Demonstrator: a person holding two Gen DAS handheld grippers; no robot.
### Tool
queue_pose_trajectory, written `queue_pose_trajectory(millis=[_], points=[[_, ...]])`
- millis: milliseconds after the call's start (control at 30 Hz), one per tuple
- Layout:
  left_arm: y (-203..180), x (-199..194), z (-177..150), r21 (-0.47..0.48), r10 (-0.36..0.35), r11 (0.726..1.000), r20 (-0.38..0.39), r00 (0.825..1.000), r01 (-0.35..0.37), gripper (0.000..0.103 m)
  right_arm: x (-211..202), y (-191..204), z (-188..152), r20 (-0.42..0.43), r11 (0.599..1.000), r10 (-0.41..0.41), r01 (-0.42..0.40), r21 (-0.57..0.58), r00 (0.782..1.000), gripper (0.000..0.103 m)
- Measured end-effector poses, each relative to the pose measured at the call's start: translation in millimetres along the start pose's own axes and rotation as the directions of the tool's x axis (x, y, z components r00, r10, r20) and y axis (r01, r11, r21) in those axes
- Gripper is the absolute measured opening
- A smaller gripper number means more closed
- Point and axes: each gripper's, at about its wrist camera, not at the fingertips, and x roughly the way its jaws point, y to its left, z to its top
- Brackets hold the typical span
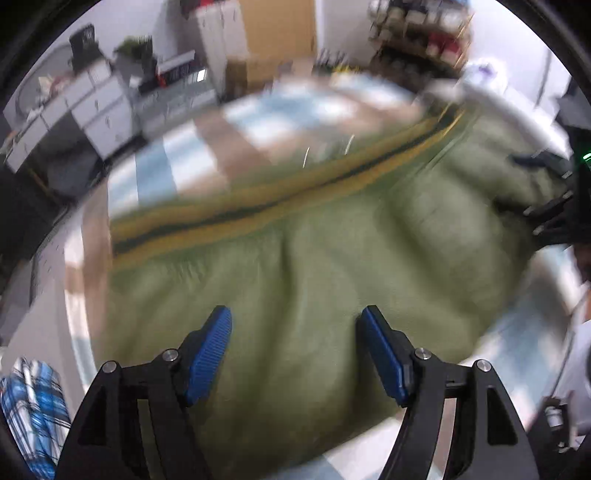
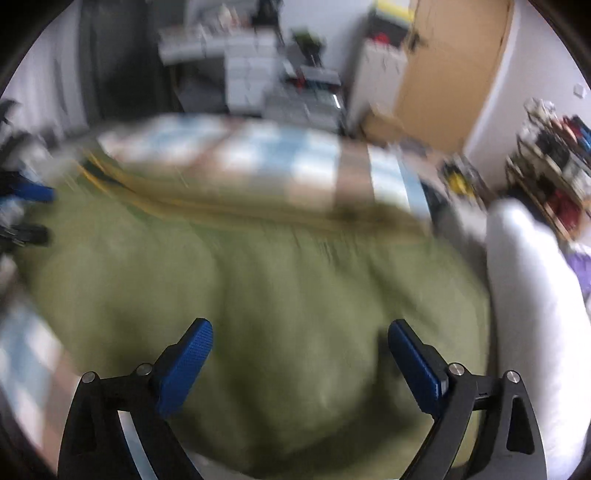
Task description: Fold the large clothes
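Note:
A large olive-green garment (image 1: pixel 325 266) lies spread on the bed, with a yellow and dark striped band (image 1: pixel 258 206) along its far edge. My left gripper (image 1: pixel 295 312) hangs over its near part, open, with nothing between the blue pads (image 1: pixel 208 354). The right wrist view shows the same garment (image 2: pixel 258 288) under my right gripper (image 2: pixel 300 325), which stands wide open and empty. The right gripper (image 1: pixel 546 192) also shows at the right edge of the left wrist view, over the garment's far corner. The left gripper (image 2: pixel 29 210) shows at the left edge of the right wrist view. Both views are blurred.
The bed has a blue, white and brown checked sheet (image 1: pixel 207 155). A white pillow (image 2: pixel 524 295) lies to the right of the garment. A blue plaid cloth (image 1: pixel 33 406) sits at the lower left. Grey drawers (image 1: pixel 99 107), a cluttered shelf (image 1: pixel 421 33) and a wooden door (image 2: pixel 454 66) stand beyond the bed.

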Motion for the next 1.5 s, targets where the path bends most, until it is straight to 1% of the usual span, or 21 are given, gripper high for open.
queue_pose_trajectory(millis=[133,233,300,367,433,467,533,567,633,667,700,767,800,900,1000,1100,1200,1267,1367,1433,1500], points=[[26,16,-1,-0.129,-0.079,0.988,0.023,0.997,0.082,0.075,12,-8,-15,0.059,0.999,0.027,-0.025,-0.037,0.998,0.099],[23,16,1,-0.101,-0.038,0.994,0.038,0.999,0.042,0.077,15,-11,-9,0.023,0.999,0.051,-0.051,-0.018,0.998,0.099],[14,7,3,-0.097,0.033,0.995,0.041,0.999,-0.029,0.076,8,-7,-1,0.003,1.0,0.006,-0.006,0.005,1.0,0.097],[-1,-13,2,-0.092,0.057,0.995,0.093,0.994,-0.049,0.073,-15,4,4,0.067,0.997,0.057,-0.06,0.047,0.996,0.096],[-23,-37,-3,-0.043,0.023,0.999,0.204,0.979,-0.014,0.075,-43,25,4,0.163,0.986,0.152,-0.161,0.046,0.975,0.096],[-33,-42,-4,-0.03,0.046,0.999,0.232,0.972,-0.04,0.076,-50,35,2,0.191,0.985,0.16,-0.17,0.038,0.968,0.098],[-44,-24,-3,-0.041,0.119,0.993,0.183,0.976,-0.113,0.076,-52,55,2,0.208,0.98,0.183,-0.195,0.042,0.961,0.099],[-43,-12,-3,-0.05,0.115,0.993,0.146,0.983,-0.109,0.076,-44,61,3,0.19,0.975,0.198,-0.213,0.062,0.962,0.1],[-34,20,-5,-0.121,0.083,0.99,0.066,0.994,-0.075,0.078,-12,67,2,0.092,0.96,0.248,-0.258,0.113,0.964,0.1],[-30,23,-8,-0.148,0.081,0.987,0.076,0.994,-0.069,0.087,8,72,1,0.03,0.956,0.262,-0.264,0.128,0.964,0.103],[-24,25,-9,-0.176,0.087,0.982,0.088,0.992,-0.071,0.094,16,79,1,0.018,0.967,0.238,-0.238,0.091,0.971,0.103],[-14,30,-8,-0.202,0.062,0.978,0.082,0.995,-0.044,0.098,15,91,0,0.032,0.986,0.166,-0.167,0.017,0.986,0.103],[-10,31,-8,-0.21,0.05,0.977,0.084,0.995,-0.031,0.1,13,91,1,0.024,0.986,0.164,-0.165,0.024,0.986,0.103],[-5,32,-12,-0.213,0.041,0.977,0.109,0.993,-0.017,0.1,-7,67,3,0.09,0.975,0.197,-0.205,0.084,0.976,0.1],[-7,33,-13,-0.218,0.057,0.976,0.126,0.99,-0.028,0.1,-35,14,-8,0.182,0.979,0.058,-0.091,0.181,0.982,0.102],[-18,29,-16,-0.226,0.069,0.973,0.13,0.989,-0.038,0.101,-21,-30,-24,0.106,0.955,-0.013,-0.019,0.297,0.994,0.102],[-22,29,-18,-0.233,0.074,0.972,0.135,0.988,-0.041,0.102,22,-34,-38,-0.026,0.955,0.067,-0.056,0.293,0.997,0.103],[-21,29,-20,-0.236,0.076,0.971,0.142,0.987,-0.041,0.102,26,-29,-36,-0.019,0.963,0.055,-0.048,0.265,0.998,0.103],[-21,28,-21,-0.236,0.076,0.971,0.151,0.986,-0.039,0.102,26,-38,-25,-0.047,0.946,0.084,-0.065,0.316,0.995,0.103],[-21,27,-23,-0.235,0.077,0.971,0.158,0.984,-0.038,0.102,5,-44,-16,0.046,0.927,0.097,-0.107,0.359,0.994,0.103],[-21,26,-24,-0.236,0.076,0.971,0.164,0.983,-0.036,0.102,-21,-45,-7,0.18,0.916,0.107,-0.167,0.364,0.978,0.103]])
